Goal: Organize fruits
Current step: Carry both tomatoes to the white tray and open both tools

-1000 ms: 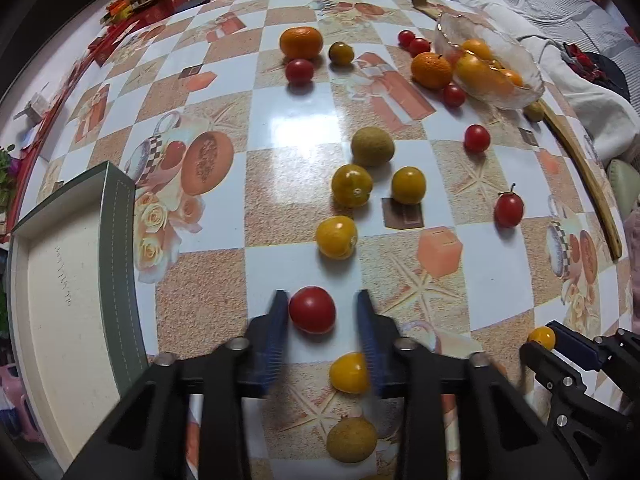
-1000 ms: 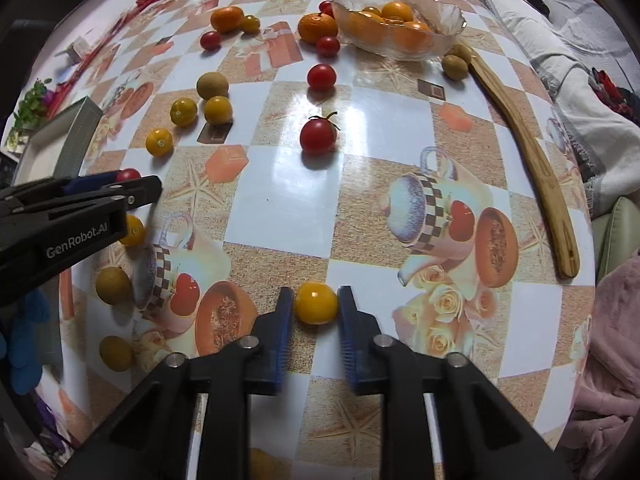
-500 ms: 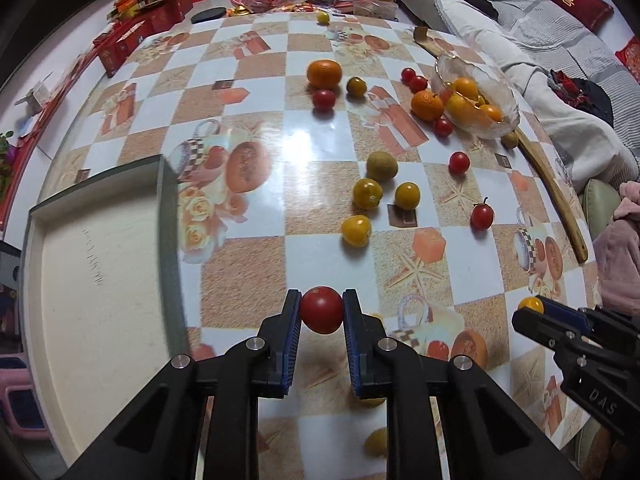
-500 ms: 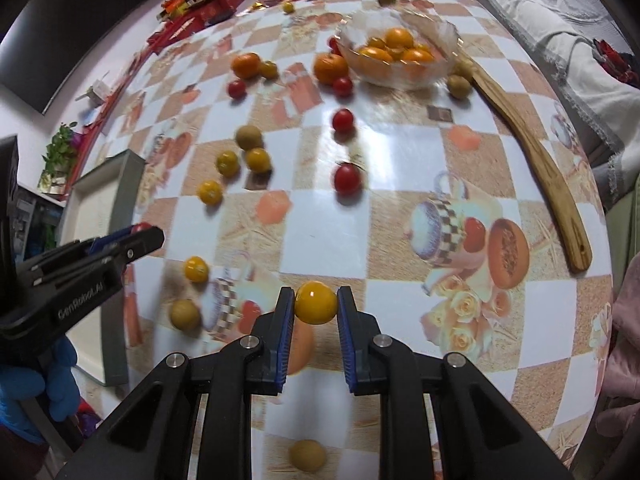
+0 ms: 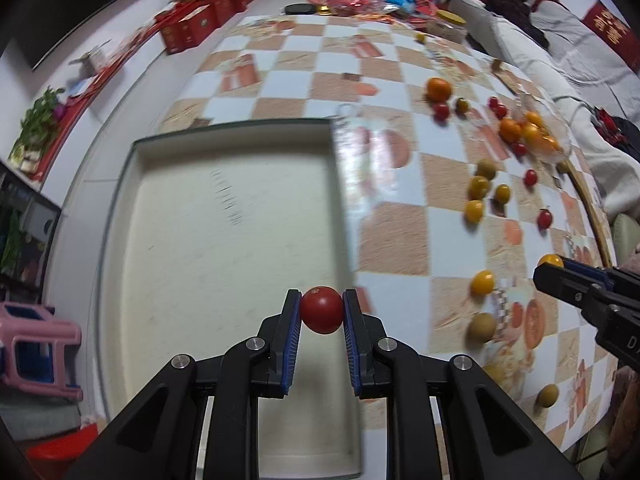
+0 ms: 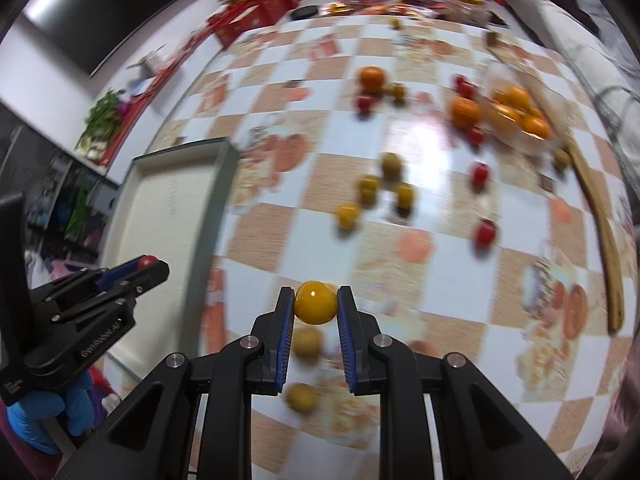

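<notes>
Red tomato (image 5: 321,309) sits clamped betw. my L gripper (image 5: 321,316) fingers, held above the tray (image 5: 224,216), near its right wall. R gripper (image 6: 315,309) is clenched on a yellow tomato (image 6: 315,303), above the table (image 6: 432,280); more loose fruit lies ahead of the fingertips, w/ bowl (image 6: 520,120) far ahead-right.

Red tomato (image 5: 321,309) between blue pads (image 5: 291,336); yellow tomato (image 6: 315,302) likewise; cream tray (image 5: 224,216), grey-green rim; table (image 5: 400,236) checked white and tan; blurred far fruit probably orange
</notes>
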{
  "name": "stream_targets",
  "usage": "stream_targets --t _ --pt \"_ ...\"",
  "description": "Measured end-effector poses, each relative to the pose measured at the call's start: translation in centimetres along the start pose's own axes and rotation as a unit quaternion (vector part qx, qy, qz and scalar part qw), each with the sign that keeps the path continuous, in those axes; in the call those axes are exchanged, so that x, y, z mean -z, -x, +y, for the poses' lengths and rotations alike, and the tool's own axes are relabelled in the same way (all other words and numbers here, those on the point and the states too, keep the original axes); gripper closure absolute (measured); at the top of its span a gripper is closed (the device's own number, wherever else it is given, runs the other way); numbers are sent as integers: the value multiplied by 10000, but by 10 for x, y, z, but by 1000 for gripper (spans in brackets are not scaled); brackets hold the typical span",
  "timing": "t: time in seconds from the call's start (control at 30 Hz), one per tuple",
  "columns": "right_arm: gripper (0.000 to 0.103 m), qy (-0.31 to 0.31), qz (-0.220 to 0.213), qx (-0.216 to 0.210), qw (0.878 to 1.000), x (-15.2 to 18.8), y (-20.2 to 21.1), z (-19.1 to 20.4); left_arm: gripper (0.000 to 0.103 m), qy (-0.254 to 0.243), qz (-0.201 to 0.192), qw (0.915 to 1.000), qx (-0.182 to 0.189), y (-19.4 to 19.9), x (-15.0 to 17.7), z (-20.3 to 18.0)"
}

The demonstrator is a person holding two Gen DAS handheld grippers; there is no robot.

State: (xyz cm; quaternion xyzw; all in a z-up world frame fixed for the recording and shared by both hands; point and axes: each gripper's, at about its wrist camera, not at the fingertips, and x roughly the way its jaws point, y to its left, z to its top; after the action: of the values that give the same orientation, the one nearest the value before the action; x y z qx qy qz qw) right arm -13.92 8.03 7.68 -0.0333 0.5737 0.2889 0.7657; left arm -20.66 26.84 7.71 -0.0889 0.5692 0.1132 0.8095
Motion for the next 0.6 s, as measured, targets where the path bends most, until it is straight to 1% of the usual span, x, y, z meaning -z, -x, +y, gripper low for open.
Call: stream_targets --t 0.23,0.37,0.47,0.6 --pt "80 554 235 -436 9972 -6 -24 67 81 476 221 9975 -463 -6 27 63" --pt "80 789 452 -663 9936 -5 -42 99 81 697 368 9950 -610 -13 40 88" --pt "80 953 622 -719 9909 -5 -58 117 81 785 458 9933 -717 -19 48 100" --pt "80 1175 770 -646 9880 -10 -80 135 81 860 548 9918 -770 -27 56 111"
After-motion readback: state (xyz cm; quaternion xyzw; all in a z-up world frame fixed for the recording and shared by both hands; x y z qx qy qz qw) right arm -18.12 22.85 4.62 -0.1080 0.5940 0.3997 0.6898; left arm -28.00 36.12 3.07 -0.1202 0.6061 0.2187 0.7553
